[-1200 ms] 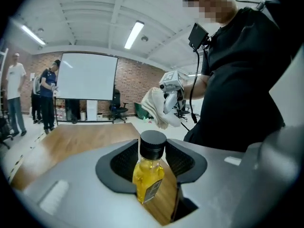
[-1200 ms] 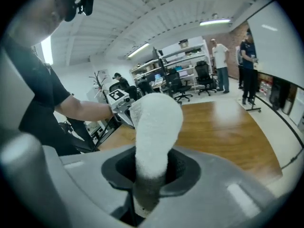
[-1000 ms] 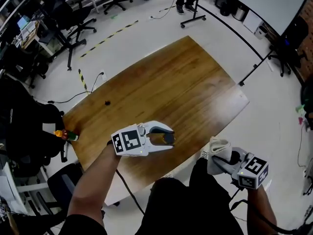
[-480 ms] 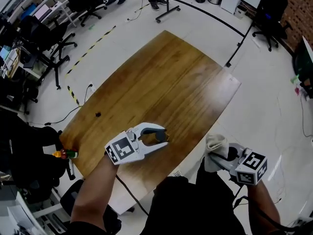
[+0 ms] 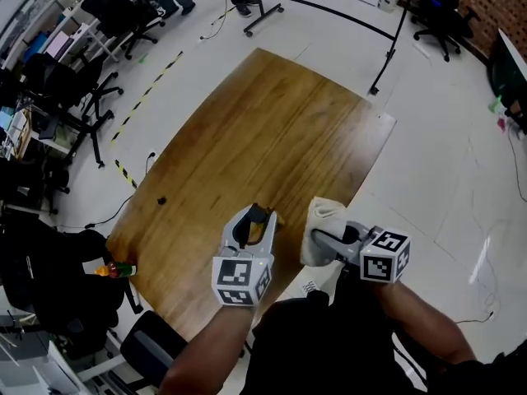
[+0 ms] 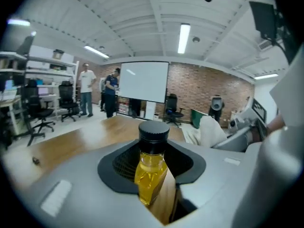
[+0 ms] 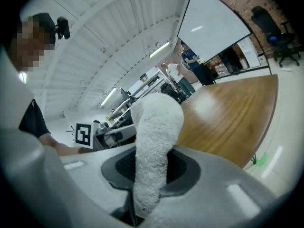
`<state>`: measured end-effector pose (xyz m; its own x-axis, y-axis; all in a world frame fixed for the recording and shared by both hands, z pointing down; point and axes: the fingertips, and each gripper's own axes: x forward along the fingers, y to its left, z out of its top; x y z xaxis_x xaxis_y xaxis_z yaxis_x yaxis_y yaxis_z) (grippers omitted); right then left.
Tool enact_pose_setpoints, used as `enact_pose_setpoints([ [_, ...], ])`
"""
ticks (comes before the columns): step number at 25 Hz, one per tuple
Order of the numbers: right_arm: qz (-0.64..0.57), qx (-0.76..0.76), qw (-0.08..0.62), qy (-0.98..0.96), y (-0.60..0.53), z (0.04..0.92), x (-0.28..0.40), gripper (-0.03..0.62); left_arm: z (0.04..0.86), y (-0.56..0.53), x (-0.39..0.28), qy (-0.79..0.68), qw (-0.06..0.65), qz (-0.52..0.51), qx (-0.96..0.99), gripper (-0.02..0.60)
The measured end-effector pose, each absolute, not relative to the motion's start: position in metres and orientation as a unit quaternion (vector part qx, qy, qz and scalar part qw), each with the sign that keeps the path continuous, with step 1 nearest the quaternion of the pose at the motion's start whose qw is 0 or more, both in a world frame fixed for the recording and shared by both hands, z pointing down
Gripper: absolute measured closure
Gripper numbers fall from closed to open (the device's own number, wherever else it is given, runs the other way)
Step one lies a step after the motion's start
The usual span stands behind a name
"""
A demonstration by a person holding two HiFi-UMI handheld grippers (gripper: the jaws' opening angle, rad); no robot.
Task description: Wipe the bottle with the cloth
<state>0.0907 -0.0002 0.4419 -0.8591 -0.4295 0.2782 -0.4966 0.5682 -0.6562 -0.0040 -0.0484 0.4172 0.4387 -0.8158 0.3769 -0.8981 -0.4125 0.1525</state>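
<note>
Wooden tabletop (image 5: 272,122) underneath, busy lab all round, and the two tools have closed ranks! A second ago the right tongs (image 5: 316,239) hung off the table edge, well apart from the left tongs (image 5: 257,215); now they sit side by side. Left jaws have just been closing and clamp the amber bottle (image 6: 151,172) by its body, black cap poking out beyond them. Right jaws are pinched on the white cloth (image 7: 154,141), which stands near the bottle's right side, seemingly not yet touching. Wiping looks ready to begin.
</note>
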Motion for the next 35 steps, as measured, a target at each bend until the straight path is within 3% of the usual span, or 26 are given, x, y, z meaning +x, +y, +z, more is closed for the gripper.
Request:
enact_pose_setpoints([
  [5, 0.361, 0.261, 0.019, -0.895, -0.001, 0.459, 0.05, 0.522, 0.417, -0.057, -0.03, -0.608, 0.258, 0.06, 0.748, 0.405],
  [12, 0.339, 0.268, -0.045, -0.901, -0.02, 0.448, 0.014, 0.521, 0.444, -0.064, -0.07, -0.629, 0.41, -0.039, 0.66, 0.416],
  [21, 0.315, 0.24, -0.003, -0.918, -0.028, 0.449, -0.016, 0.522, 0.443, -0.064, -0.068, -0.641, 0.371, -0.019, 0.671, 0.417],
  [29, 0.359, 0.259, 0.033, -0.896, -0.034, 0.486, 0.003, 0.522, 0.445, -0.067, -0.074, -0.648, 0.372, -0.026, 0.664, 0.416],
  [35, 0.393, 0.287, 0.107, -0.867, -0.037, 0.522, 0.025, 0.522, 0.442, -0.07, -0.073, -0.655, 0.36, -0.021, 0.664, 0.416],
])
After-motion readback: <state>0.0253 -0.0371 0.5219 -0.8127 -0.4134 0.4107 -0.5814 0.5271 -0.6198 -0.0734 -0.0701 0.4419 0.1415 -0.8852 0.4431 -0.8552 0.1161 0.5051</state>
